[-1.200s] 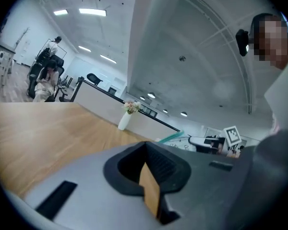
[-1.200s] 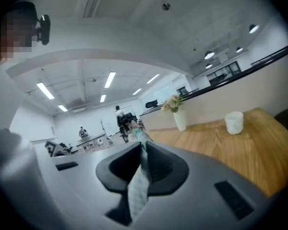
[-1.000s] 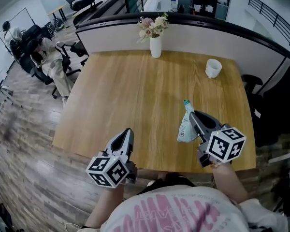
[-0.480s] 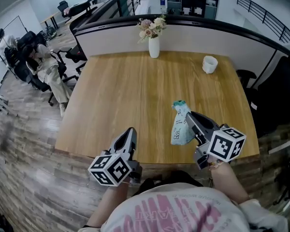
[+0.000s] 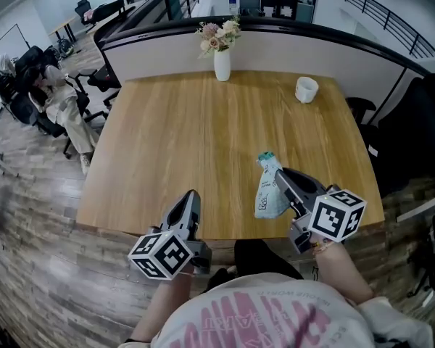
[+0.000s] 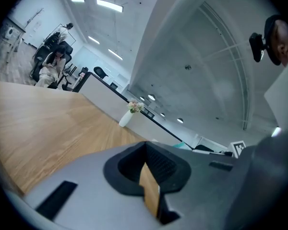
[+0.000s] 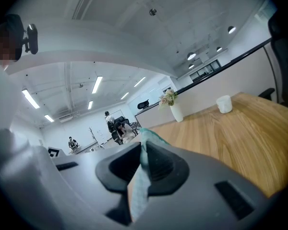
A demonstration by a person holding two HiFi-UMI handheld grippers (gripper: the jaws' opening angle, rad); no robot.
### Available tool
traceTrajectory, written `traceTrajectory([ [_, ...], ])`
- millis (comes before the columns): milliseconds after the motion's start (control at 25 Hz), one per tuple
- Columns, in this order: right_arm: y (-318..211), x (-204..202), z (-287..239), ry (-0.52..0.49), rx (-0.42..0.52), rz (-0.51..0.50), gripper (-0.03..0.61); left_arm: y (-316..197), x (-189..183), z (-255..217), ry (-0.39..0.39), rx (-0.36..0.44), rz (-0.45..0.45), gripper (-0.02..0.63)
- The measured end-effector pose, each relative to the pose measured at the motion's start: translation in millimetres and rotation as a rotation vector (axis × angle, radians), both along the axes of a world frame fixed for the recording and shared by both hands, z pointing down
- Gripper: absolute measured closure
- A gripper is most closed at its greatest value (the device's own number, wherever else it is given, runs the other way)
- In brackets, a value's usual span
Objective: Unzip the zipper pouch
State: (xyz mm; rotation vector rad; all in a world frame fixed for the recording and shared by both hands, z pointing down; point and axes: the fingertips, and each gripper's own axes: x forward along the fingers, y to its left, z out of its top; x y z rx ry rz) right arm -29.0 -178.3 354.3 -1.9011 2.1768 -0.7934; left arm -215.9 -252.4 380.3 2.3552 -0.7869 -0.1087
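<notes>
A wooden tabletop (image 5: 203,136) extended ahead of the left hand-held gripper (image 5: 192,196) and the right hand-held gripper (image 5: 281,174). A white vase of flowers (image 5: 222,62) stood at its far edge, and a white cup (image 5: 305,90) stood far ahead of the right hand-held gripper. A low white partition (image 5: 152,53) bordered that edge. Wood-plank floor (image 5: 29,216) and office chairs (image 5: 36,64) lay left of the left hand-held gripper. Strip lights (image 7: 97,84) were ceiling-mounted.

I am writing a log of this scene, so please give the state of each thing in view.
left gripper: shut, empty.
right gripper: shut on the zipper pouch.
zipper pouch: held upright; whether its zipper is open cannot be told.
vase: upright, holding flowers.
cup: upright, untouched.
</notes>
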Motion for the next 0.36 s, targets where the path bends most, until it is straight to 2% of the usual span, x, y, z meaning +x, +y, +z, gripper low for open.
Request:
traceTrajectory([
  [360,-4.7,-2.0,-7.7,-0.002,0.007,-0.018,0.543,-2.8,-0.1,-2.0,0.003,-0.013,-0.012,0.614],
])
